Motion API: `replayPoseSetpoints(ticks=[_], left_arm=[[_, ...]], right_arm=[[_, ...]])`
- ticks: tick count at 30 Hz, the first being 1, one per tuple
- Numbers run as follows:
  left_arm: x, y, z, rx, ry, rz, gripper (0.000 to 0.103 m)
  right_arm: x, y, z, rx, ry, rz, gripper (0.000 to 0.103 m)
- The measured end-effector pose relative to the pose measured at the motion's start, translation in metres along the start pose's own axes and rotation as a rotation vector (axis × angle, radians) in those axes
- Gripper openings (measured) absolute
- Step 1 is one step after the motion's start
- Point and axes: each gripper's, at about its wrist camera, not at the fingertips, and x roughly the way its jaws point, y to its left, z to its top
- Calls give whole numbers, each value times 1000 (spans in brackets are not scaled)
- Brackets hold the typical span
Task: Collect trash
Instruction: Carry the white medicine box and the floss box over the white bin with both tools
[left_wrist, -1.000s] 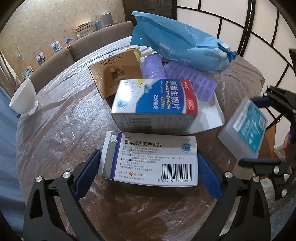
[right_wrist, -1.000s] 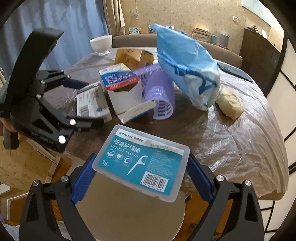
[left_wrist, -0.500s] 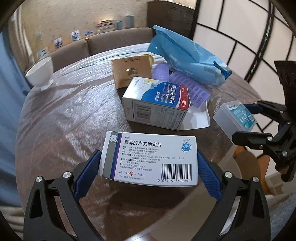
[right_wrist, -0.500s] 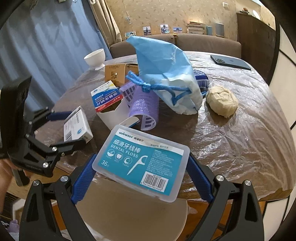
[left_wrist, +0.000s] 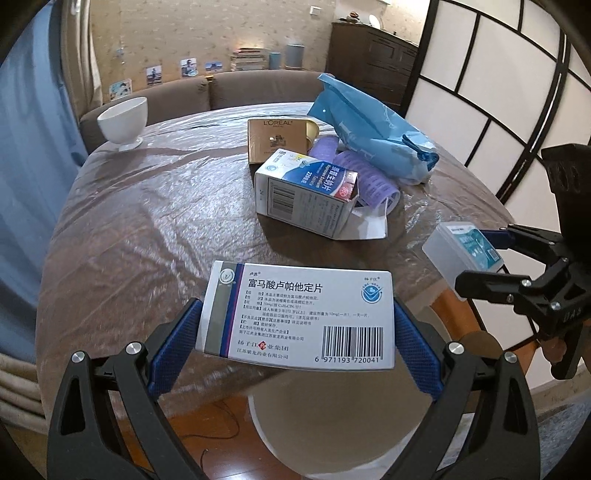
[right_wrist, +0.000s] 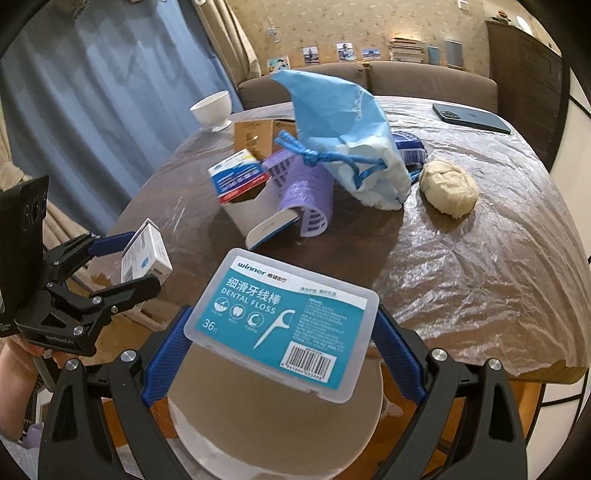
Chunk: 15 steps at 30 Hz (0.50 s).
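The left gripper (left_wrist: 297, 354) pinches the white medicine box (left_wrist: 297, 314); the right gripper (right_wrist: 282, 350) pinches the dental floss box (right_wrist: 284, 325). Over the last second both have withdrawn from the table (left_wrist: 147, 221) with their loads and now hang beyond its edge, above a round bin (right_wrist: 273, 417). Judged status: both items ready to drop. The open box (left_wrist: 310, 195), curlers (right_wrist: 304, 195) and blue bag (right_wrist: 347, 147) remain on the table.

Glossy crinkled plastic sheet (left_wrist: 155, 206) — matt cardboard box (left_wrist: 299, 314)

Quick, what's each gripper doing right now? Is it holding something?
Left gripper: shut on the white medicine box.
Right gripper: shut on the dental floss box.
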Motion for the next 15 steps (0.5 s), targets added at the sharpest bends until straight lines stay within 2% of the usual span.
replayPoseSetpoints(ticks=[15], left_arm=[[-15, -26, -34, 2, 26, -36, 98]], right_arm=[[-10, 13, -28, -69, 57, 40, 92]])
